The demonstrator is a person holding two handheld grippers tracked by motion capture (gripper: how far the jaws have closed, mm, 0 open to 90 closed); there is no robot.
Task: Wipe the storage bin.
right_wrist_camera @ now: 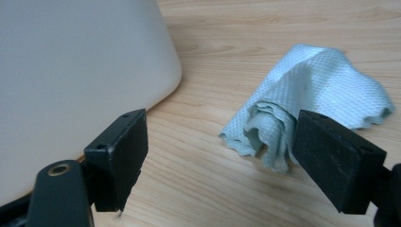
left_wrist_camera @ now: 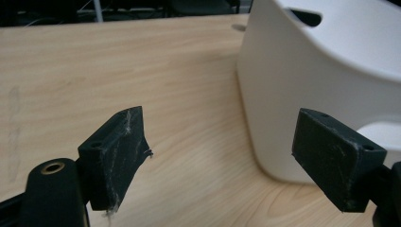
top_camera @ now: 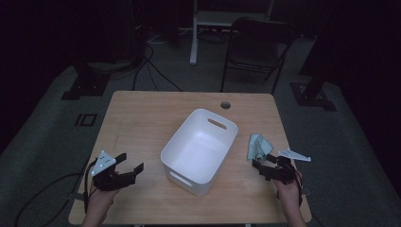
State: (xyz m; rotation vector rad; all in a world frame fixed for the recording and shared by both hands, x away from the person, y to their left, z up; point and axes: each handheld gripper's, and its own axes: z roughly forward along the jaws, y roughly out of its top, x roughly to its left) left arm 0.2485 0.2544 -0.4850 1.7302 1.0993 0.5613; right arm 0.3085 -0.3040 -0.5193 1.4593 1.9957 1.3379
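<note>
Cloth (right_wrist_camera: 302,101) is the thing in hand: a pale blue-green wipe with a waffled weave, crumpled into a loose roll on the desk (top_camera: 142,118).

Going left to right: the left tongs (top_camera: 128,166) sit low over bare wood, jaws spread wide with nothing between them, just beside the near left corner of the white tub (top_camera: 201,151). That tub stands mid-desk and looks empty, though its floor is dim in the high view.

Right of the tub, apart from its wall, lies the cloth, and the right tongs (top_camera: 261,165) point at its near edge with jaws wide and empty.

I judge the cloth light, soft and limp, likely to sag and unroll when lifted. The rolled, bunched fold nearest the tongs gives the thickest bite; a single flat edge could slip free.
</note>
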